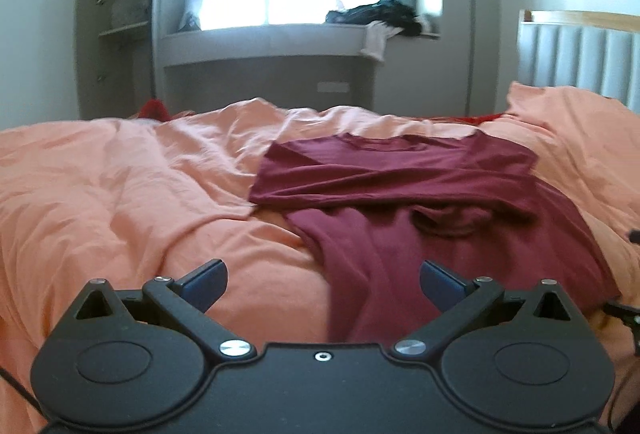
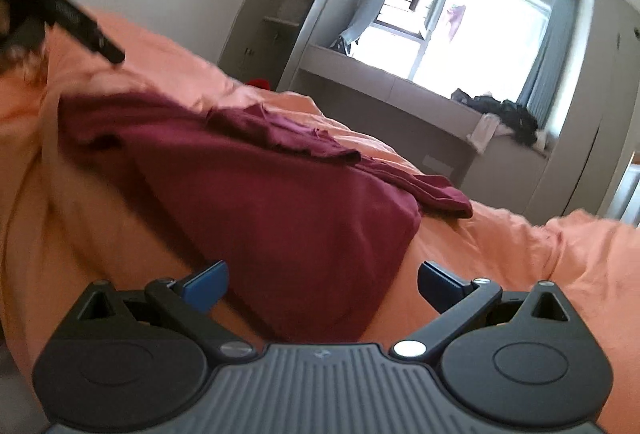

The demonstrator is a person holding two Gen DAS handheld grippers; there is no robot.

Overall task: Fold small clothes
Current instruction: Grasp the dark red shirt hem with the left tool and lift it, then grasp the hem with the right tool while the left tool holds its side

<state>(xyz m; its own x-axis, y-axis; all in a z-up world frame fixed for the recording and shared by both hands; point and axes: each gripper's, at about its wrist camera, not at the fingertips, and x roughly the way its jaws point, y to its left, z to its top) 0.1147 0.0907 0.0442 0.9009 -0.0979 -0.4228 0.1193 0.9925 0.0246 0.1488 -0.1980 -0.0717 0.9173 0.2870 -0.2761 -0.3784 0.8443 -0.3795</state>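
Observation:
A maroon T-shirt [image 1: 400, 193] lies on the orange bedcover [image 1: 120, 201], its upper part folded across in a band and its lower body running toward me. My left gripper [image 1: 323, 282] hovers at the shirt's near hem with its jaws wide apart and nothing between them. In the right wrist view the same shirt [image 2: 280, 201] lies tilted across the bed, blurred at its left end. My right gripper [image 2: 322, 282] is open too, just short of the shirt's near edge and holding nothing. A black gripper part [image 2: 68, 17] shows at the upper left.
An orange pillow [image 1: 568, 121] and a padded headboard [image 1: 580, 53] stand at the right. Beyond the bed are a window seat [image 1: 272, 41] with dark clothes [image 1: 380, 15] piled on it and a shelf unit [image 1: 120, 13]. Something red [image 1: 154, 109] lies past the far edge.

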